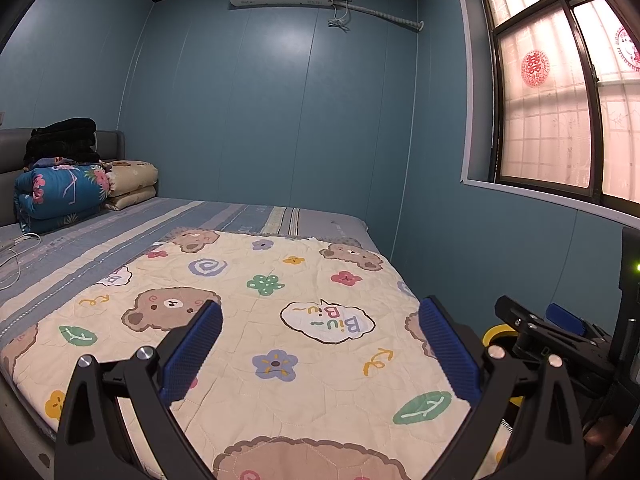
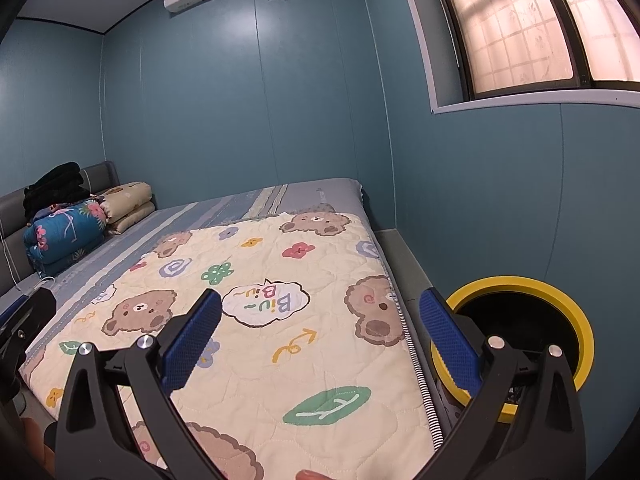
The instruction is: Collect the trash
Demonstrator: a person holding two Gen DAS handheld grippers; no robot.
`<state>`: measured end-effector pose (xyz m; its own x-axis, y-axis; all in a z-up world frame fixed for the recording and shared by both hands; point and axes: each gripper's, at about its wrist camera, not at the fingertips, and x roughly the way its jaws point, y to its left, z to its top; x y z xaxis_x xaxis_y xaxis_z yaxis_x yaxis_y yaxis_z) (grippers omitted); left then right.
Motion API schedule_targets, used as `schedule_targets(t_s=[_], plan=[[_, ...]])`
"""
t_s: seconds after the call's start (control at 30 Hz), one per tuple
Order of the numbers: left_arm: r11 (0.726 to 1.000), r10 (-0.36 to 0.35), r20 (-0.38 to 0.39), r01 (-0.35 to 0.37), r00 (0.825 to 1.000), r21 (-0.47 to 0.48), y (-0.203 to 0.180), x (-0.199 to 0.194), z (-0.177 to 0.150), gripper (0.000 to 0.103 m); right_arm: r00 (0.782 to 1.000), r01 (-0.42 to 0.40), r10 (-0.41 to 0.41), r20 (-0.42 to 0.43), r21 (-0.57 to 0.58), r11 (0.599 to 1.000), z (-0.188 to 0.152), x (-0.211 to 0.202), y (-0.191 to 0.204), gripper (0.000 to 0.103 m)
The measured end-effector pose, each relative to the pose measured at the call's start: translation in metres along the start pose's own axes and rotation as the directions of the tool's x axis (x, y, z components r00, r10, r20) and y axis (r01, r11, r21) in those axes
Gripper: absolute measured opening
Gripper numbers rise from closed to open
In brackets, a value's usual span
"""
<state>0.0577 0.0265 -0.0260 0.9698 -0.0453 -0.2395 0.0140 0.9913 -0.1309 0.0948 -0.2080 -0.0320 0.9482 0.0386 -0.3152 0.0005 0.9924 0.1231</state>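
My left gripper (image 1: 320, 344) is open and empty above the bear-print quilt (image 1: 280, 320) on the bed. My right gripper (image 2: 320, 340) is open and empty over the quilt's right edge (image 2: 280, 320). A yellow-rimmed bin (image 2: 560, 292) with a dark inside stands on the floor right of the bed, just beyond the right fingertip; a bit of its rim shows in the left wrist view (image 1: 494, 332). The right gripper appears at the right of the left wrist view (image 1: 560, 320). No trash item is visible on the bed.
Folded quilts (image 1: 64, 192) and black clothes (image 1: 60, 140) are stacked at the headboard. A white cable (image 1: 16, 248) lies on the striped sheet. Blue walls close in behind and to the right; a window (image 1: 560, 100) is on the right wall.
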Motion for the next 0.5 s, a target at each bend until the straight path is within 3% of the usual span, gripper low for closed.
schedule_targets(t_s=[0.5], plan=[[1.0,-0.005,-0.004,0.005,1.0,0.0,-0.0009,0.0008,-0.001,0.095,1.0,0.008,-0.008,-0.014,0.011,1.0,-0.0009,0.0028,-0.0027,0.095]])
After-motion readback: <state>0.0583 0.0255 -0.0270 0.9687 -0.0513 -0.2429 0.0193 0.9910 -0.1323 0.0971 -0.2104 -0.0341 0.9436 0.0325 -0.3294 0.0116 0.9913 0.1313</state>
